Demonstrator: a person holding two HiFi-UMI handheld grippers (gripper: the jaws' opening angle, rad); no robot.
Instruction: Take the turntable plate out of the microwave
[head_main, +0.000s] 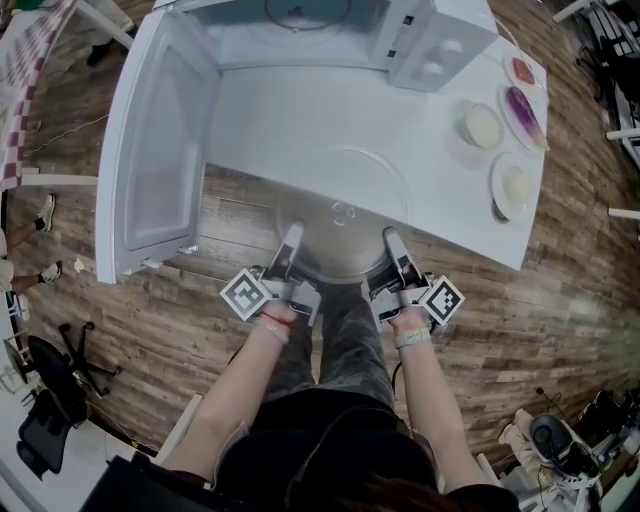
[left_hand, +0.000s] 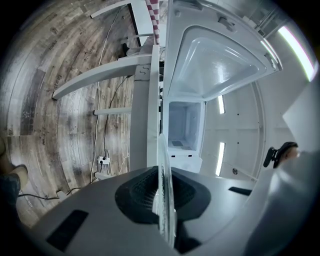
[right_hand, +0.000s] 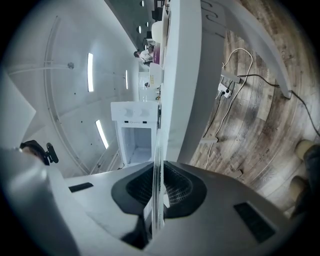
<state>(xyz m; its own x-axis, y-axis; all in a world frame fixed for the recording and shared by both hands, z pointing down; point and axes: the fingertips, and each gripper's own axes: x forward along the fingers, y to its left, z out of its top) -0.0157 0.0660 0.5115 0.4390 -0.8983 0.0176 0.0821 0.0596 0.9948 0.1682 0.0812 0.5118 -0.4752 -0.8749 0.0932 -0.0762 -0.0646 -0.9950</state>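
The clear glass turntable plate (head_main: 340, 205) is outside the microwave (head_main: 300, 40), held level and half over the white table's near edge (head_main: 470, 225). My left gripper (head_main: 291, 243) is shut on the plate's near left rim and my right gripper (head_main: 392, 245) on its near right rim. In the left gripper view the plate (left_hand: 164, 165) runs edge-on between the dark pads of that gripper (left_hand: 163, 200). The right gripper view shows the same: the glass edge (right_hand: 157, 160) clamped in the right gripper (right_hand: 156, 200). The microwave's cavity (left_hand: 185, 130) stands empty ahead.
The microwave door (head_main: 160, 150) hangs open to the left, past the table's edge. Several small dishes with food (head_main: 482, 126) (head_main: 525, 105) (head_main: 513, 186) sit at the table's right end. Wooden floor, cables and a chair base (head_main: 70, 370) lie around the person's legs.
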